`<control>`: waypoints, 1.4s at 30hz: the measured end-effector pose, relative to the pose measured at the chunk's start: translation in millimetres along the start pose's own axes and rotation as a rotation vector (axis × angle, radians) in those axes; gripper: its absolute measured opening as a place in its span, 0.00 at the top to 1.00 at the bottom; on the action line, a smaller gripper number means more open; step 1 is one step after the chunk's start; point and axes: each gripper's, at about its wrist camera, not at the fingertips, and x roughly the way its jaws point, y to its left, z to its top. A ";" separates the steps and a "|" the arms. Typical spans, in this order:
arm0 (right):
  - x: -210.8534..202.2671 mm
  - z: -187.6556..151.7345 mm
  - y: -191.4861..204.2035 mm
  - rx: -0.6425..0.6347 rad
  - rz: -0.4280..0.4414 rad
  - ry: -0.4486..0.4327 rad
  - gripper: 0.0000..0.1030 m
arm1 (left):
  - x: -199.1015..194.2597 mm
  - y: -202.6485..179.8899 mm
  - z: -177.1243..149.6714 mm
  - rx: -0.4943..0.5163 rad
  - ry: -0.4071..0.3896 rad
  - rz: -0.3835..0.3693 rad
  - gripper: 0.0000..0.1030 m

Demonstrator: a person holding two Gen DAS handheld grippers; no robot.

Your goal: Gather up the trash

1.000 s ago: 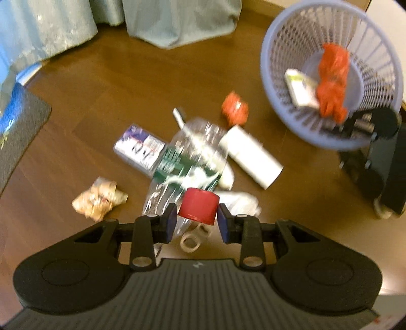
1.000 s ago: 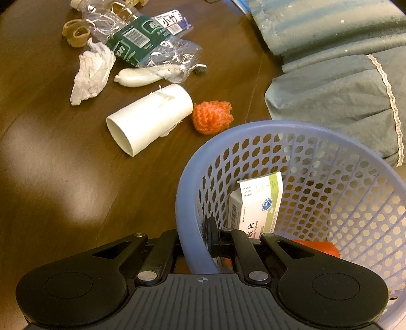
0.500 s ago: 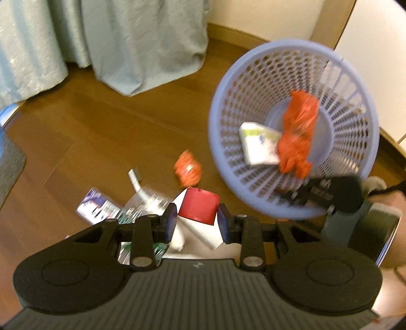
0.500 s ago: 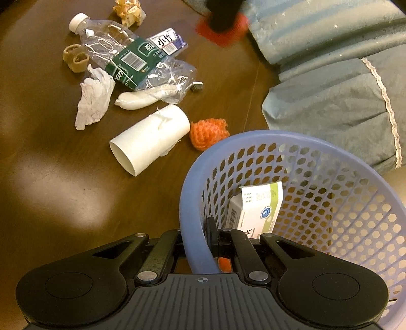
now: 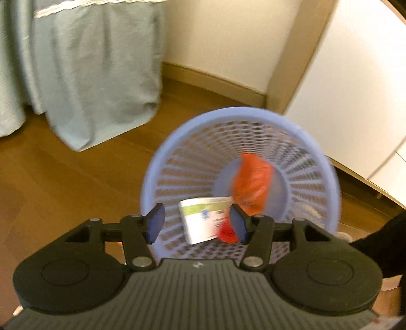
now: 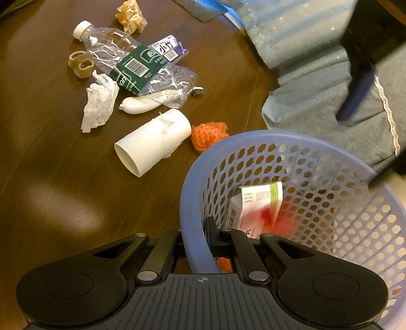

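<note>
My left gripper (image 5: 197, 223) hangs above the lilac mesh basket (image 5: 241, 111), its jaws opening with nothing pressed between the pads. A red bottle cap (image 5: 226, 232), blurred, is loose inside the basket beside a white box (image 5: 203, 218) and an orange bag (image 5: 253, 182). My right gripper (image 6: 203, 228) is shut on the basket's near rim (image 6: 192, 203) and holds it tilted. In that view the cap is a red smear (image 6: 266, 213) over the box (image 6: 256, 200). On the floor lie a crushed bottle (image 6: 132, 61), a white tube (image 6: 152, 142) and an orange net ball (image 6: 209, 133).
More litter on the dark wood floor: a tissue (image 6: 99, 104), a crumpled wrapper (image 6: 129, 15), tape rings (image 6: 80, 63), a small printed pack (image 6: 168, 48). Grey-blue fabric (image 6: 317, 101) hangs behind the basket. A wall and white cabinet (image 5: 355, 88) stand beyond it. A dark sleeve (image 5: 380, 243) is at the right.
My left gripper carried the red cap from over the floor litter to above the basket, then its jaws parted and the cap dropped out. The right gripper kept its hold on the rim.
</note>
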 end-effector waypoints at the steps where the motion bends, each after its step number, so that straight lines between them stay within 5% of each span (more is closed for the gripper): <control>1: 0.2 0.2 -0.7 0.005 -0.001 0.000 1.00 | -0.9 8.7 -3.1 -0.006 0.006 0.023 0.50; 9: 0.9 -2.9 -2.2 0.023 -0.006 0.007 1.00 | -28.5 101.3 -43.4 -0.104 0.051 0.240 0.50; 15: 2.1 -2.9 0.9 0.022 0.000 0.015 1.00 | -48.1 138.9 -96.1 -0.112 0.138 0.304 0.57; 25: 3.3 -1.5 2.8 0.010 -0.002 0.027 1.00 | -54.3 148.6 -178.9 -0.024 0.265 0.243 0.60; 34: 4.7 -5.6 3.4 -0.018 -0.007 0.033 0.99 | -11.8 114.4 -199.8 0.144 0.309 0.117 0.62; 42: 7.4 -4.6 3.0 -0.021 -0.009 0.039 0.99 | 22.3 96.3 -207.6 0.315 0.346 0.107 0.63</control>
